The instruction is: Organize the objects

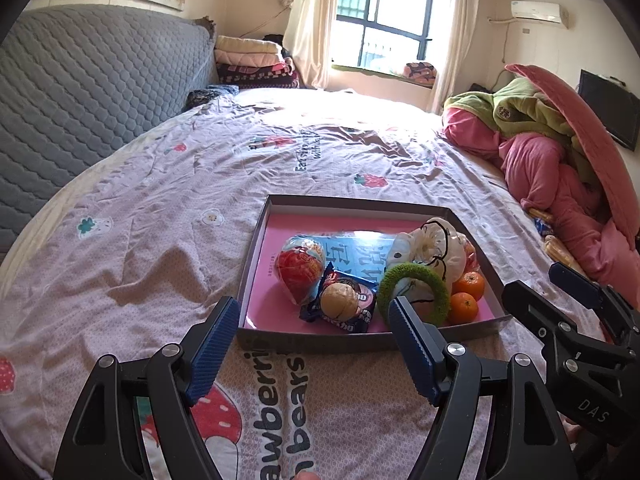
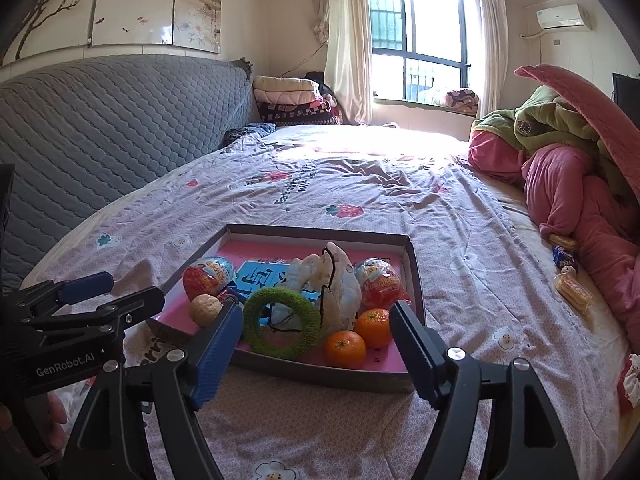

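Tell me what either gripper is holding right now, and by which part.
Nothing is held. The left gripper and the right gripper both stand open and empty in front of the box.

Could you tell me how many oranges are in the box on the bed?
2. One orange sits at the box's near edge; the other orange touches it just behind, beside the white bag. More could be hidden behind the bag.

tray [image 1: 256,240] on bed [image 1: 160,184], oranges [image 2: 360,338] inside, blankets [image 1: 560,160] right
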The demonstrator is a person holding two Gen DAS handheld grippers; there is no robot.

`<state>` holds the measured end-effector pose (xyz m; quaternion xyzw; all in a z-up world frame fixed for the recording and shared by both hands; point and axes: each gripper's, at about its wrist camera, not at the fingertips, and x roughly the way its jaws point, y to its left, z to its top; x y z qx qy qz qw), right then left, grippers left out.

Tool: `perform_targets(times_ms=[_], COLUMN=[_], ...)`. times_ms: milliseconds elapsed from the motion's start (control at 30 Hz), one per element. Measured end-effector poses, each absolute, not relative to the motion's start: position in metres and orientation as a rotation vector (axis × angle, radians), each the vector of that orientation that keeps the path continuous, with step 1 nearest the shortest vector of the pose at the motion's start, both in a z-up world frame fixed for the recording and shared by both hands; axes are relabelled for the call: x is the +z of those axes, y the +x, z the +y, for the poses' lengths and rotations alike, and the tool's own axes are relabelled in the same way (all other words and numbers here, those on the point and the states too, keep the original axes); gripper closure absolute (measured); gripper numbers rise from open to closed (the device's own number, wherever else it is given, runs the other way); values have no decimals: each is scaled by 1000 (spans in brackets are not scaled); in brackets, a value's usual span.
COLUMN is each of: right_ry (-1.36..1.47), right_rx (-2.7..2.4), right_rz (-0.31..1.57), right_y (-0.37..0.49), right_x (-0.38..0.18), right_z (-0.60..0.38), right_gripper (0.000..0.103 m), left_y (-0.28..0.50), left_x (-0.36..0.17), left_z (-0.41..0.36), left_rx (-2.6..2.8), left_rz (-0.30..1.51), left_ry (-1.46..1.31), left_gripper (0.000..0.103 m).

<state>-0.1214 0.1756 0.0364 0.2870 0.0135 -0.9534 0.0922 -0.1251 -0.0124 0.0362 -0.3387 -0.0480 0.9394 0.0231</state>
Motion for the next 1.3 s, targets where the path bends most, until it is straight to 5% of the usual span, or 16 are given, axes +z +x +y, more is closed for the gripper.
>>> perform_targets(times_ms=[433,1300], right_ry=[799,853], right_rx=[-2855,-2886], right_rz=[17,-13], right_y=[-89,-73], right_x=[61,10], right_z=[173,189], right_gripper=[18,16], left_y=[-80,-76], left_x=[65,2], left_z=[-11,-2], left_rx=[2998,2950], left_rz=[-123,-76], left_ry=[-983,-1103], left_gripper=[24,24])
